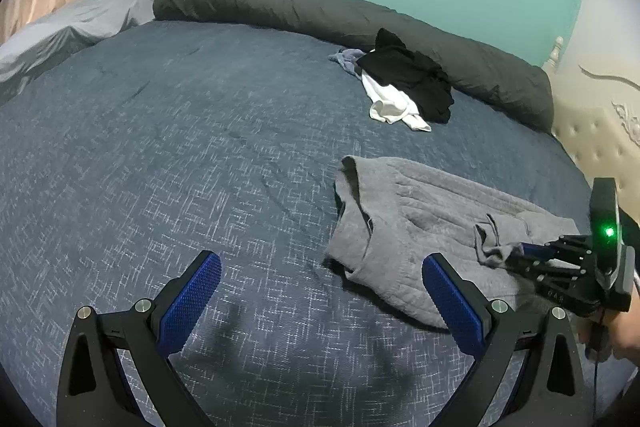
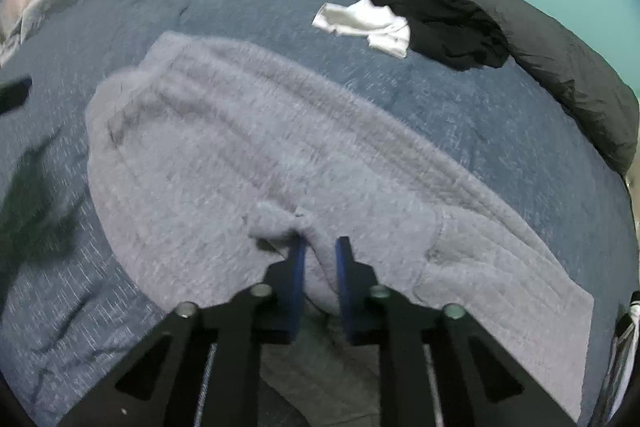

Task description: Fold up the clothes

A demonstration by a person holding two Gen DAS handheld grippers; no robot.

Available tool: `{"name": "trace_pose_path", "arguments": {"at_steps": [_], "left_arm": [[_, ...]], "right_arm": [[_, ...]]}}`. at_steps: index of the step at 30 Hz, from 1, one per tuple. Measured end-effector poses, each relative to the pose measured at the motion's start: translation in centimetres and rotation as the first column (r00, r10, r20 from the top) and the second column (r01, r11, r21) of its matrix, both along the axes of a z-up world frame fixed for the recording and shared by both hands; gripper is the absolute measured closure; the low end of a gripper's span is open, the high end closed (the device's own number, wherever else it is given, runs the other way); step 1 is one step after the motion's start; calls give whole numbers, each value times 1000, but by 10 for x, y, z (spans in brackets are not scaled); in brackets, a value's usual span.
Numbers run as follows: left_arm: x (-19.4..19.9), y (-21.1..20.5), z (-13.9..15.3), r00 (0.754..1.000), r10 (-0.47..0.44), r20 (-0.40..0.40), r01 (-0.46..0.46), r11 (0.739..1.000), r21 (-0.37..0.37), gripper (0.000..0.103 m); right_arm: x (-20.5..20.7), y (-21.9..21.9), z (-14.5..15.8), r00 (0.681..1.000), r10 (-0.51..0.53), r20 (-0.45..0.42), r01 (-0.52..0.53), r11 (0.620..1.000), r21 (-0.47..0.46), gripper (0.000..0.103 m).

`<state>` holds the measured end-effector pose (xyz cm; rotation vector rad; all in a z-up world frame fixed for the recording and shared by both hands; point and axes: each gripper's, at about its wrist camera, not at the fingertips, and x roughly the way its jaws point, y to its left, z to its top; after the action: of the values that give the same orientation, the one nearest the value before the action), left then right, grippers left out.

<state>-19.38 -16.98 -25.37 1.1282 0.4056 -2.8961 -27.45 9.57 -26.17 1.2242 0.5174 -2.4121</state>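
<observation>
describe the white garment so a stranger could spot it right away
Start at the long dark duvet rolled along the far edge of the blue bed. Just in front of it lies a small pile of clothes; the white garment is its near, bottom piece, half under a black garment. It is the only white thing there.

Right gripper [image 2: 320, 247] jaws pinching bunched fold of grey sweatpants [image 2: 240, 147] on blue bedspread [image 2: 460, 99], black & white clothes [image 2: 400, 15] behind
</observation>
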Motion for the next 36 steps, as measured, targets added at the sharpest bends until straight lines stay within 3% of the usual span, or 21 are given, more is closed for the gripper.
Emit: {"name": "trace_pose_path", "arguments": {"at_steps": [12, 22, 29, 36], "left_arm": [[1, -1, 2, 1000, 5, -2, -5, 1000, 3, 0], [2, -6, 2, 1000, 16, 0, -16, 1000, 9, 0], [3, -11, 2, 1000, 26, -1, -26, 1000, 16, 0], [6, -23, 3, 999, 51, -6, -51, 998, 33, 0]], "right_arm": [[-11, 40, 86, 987, -138, -86, 109, 954, -280, 95], [-27, -9, 132, 984, -109, -137, 53, 932, -359, 95], [-29, -71, 111, 994, -54, -98, 15, 931, -366, 95], [-26, -106, 50, 998, -52, 19, 55, 936, -348, 95]]}}
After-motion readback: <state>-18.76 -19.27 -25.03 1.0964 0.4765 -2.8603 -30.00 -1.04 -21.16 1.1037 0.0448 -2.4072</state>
